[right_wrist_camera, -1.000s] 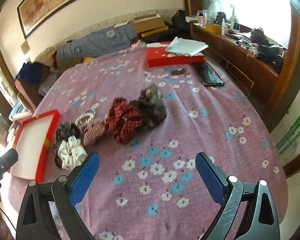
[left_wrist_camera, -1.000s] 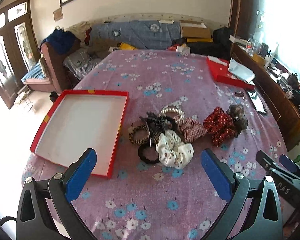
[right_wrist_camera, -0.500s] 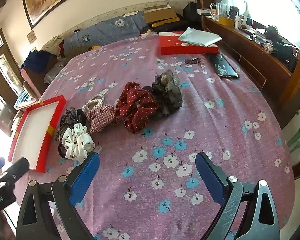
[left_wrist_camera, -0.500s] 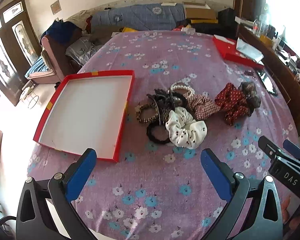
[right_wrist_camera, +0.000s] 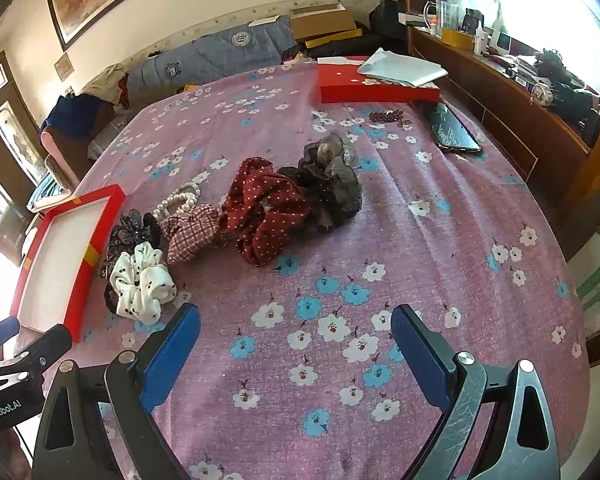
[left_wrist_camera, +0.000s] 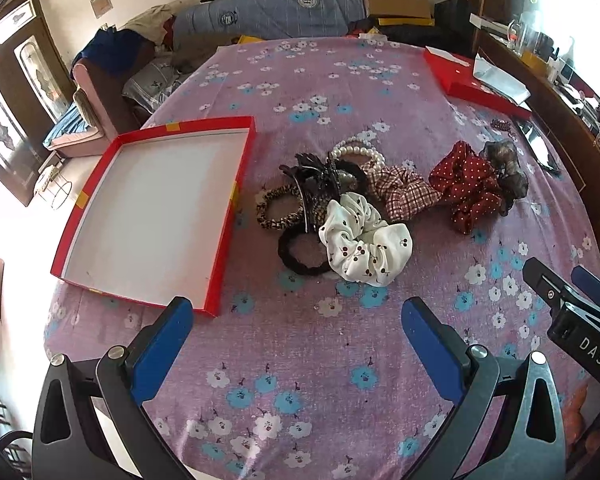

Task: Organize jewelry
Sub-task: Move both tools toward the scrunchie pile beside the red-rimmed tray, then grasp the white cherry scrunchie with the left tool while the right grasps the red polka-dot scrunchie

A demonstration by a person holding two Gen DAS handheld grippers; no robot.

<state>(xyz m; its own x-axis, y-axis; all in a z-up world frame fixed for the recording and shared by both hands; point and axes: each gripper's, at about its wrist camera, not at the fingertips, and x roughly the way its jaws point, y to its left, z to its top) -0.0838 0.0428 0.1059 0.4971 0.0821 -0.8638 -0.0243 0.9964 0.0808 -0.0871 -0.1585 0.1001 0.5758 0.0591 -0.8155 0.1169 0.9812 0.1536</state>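
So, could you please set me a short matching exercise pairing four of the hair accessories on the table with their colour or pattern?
Things:
1. scrunchie nearest the left tool
2. scrunchie beside the sheer grey one
3. bracelet
4. hair tie nearest the red box

Looks:
A. leopard print
B. white beads
C. dark red with white dots
D. white with cherries

Pairs: 1-D, 2-C, 3-B, 4-A

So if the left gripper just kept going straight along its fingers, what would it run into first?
Probably the white cherry-print scrunchie, the nearest piece of the pile, directly ahead of the open left gripper. Only bare tablecloth lies between them, though depth is hard to judge.
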